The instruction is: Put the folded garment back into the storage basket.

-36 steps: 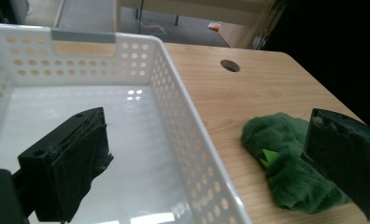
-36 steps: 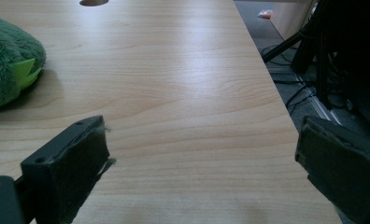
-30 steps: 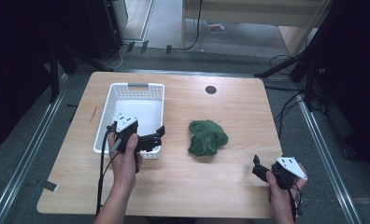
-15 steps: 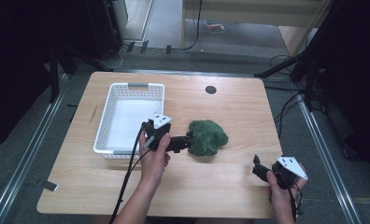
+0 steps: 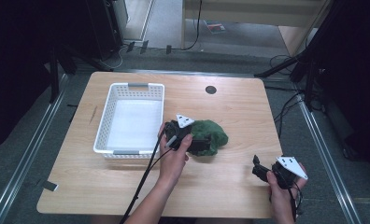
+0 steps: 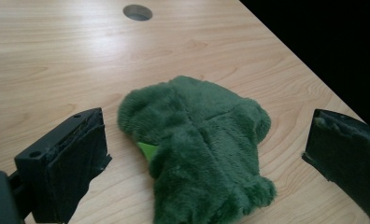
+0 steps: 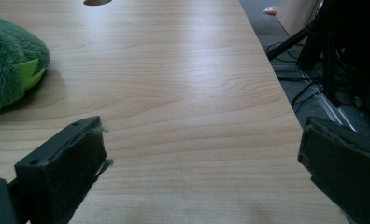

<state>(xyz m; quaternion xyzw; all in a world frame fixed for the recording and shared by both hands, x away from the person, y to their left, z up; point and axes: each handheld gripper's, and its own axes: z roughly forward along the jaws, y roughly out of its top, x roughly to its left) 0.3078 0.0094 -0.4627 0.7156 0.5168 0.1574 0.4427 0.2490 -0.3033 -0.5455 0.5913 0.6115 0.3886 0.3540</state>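
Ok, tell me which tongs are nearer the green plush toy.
Left. The left tongs are right at the green plush toy, open, one jaw on each side of it. The right tongs sit open near the table's front right edge, well clear of it.

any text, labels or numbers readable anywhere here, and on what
None can be read.
White plastic slotted basket: no label visible.
Fuzzy green plush toy: no tag with print; only a plain light-green felt piece.
Light wooden table: bare wood with a round grommet hole, unmarked.
Small item on the floor behind the table: too small and blurred to read.
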